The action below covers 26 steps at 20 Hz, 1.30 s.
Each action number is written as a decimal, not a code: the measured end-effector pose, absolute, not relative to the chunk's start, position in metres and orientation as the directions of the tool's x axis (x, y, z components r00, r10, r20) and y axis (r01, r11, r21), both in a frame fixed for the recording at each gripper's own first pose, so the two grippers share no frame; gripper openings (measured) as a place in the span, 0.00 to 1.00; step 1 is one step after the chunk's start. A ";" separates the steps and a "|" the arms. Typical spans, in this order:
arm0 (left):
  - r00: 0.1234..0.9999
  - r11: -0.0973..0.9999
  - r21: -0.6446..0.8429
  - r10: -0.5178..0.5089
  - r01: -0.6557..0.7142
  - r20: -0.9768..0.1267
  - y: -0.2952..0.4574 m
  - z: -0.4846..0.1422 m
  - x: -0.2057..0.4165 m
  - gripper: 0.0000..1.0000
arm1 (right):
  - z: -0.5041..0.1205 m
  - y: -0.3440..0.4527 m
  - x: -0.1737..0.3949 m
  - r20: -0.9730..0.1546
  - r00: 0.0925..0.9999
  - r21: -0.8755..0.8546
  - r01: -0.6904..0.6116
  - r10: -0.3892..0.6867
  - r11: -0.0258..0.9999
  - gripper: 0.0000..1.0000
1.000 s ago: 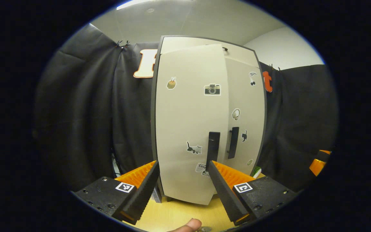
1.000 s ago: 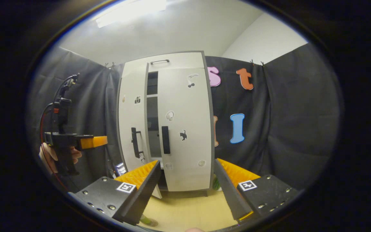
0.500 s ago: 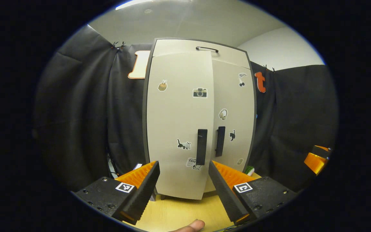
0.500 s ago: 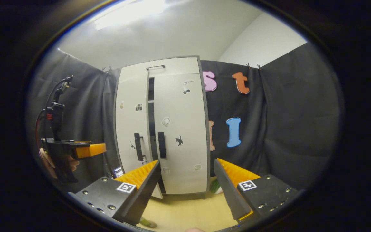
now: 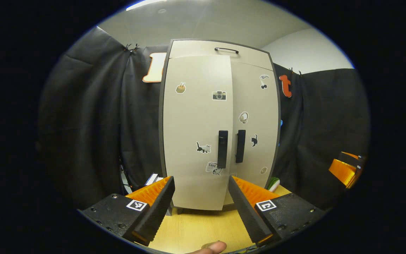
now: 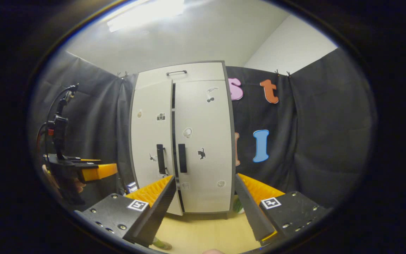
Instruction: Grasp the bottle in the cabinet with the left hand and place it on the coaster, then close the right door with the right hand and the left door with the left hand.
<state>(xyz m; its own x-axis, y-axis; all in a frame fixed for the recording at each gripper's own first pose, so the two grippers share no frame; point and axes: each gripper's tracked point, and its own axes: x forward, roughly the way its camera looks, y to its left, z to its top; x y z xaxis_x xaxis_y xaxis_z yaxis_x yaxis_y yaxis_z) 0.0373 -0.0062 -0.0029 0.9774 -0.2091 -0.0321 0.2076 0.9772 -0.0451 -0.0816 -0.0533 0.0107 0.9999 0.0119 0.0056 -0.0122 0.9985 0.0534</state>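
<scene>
The pale cabinet point(image 5: 220, 49) stands on the wooden table straight ahead. Its left door point(image 5: 192, 116) and right door point(image 5: 257, 141) lie almost flush, black handles point(image 5: 222, 149) side by side. In the right gripper view a thin dark slit point(image 6: 173, 116) still runs between the doors, and the left door's point(image 6: 152, 141) lower edge stands slightly forward. My left gripper point(image 5: 200, 197) is open, a short way in front of the left door, touching nothing. My right gripper point(image 6: 204, 197) is open and empty before the right door point(image 6: 203, 134). A green-and-white object point(image 5: 273, 183) peeks out at the cabinet's right foot.
The light wooden tabletop point(image 5: 196, 229) runs from the cabinet to me. A thumb tip point(image 5: 208, 248) shows at the lower edge. The left gripper point(image 6: 109, 169), held by a hand, shows from the side. The right gripper's orange finger point(image 5: 344, 169) is far right. Small items point(image 5: 152, 179) sit left of the cabinet.
The left door has swung from clearly ajar to nearly shut, narrowing the dark gap to a slit. My left gripper has drawn back from the door. The right gripper has barely moved.
</scene>
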 end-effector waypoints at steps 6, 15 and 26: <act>0.978 0.977 -0.052 -0.209 0.208 -0.013 -0.003 -0.003 0.032 0.96 | 0.014 -0.044 -0.076 0.005 1.000 0.061 -0.026 0.025 0.998 1.00; 0.972 0.971 -0.057 -0.234 0.233 -0.011 -0.006 -0.007 0.028 0.96 | 0.017 -0.041 -0.072 0.022 0.999 0.067 -0.028 0.027 0.997 1.00; 0.976 0.974 -0.057 -0.220 0.220 0.004 -0.006 -0.011 0.029 0.96 | 0.021 -0.039 -0.072 0.060 0.998 0.056 -0.030 0.027 0.998 1.00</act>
<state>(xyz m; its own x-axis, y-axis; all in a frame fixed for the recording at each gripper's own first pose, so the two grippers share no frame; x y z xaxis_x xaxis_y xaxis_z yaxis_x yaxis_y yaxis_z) 0.0288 -0.0060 -0.0111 0.9755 -0.2199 0.0044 0.2197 0.9739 -0.0570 -0.0723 -0.0391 0.0214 0.9978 0.0267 0.0604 -0.0301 0.9980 0.0556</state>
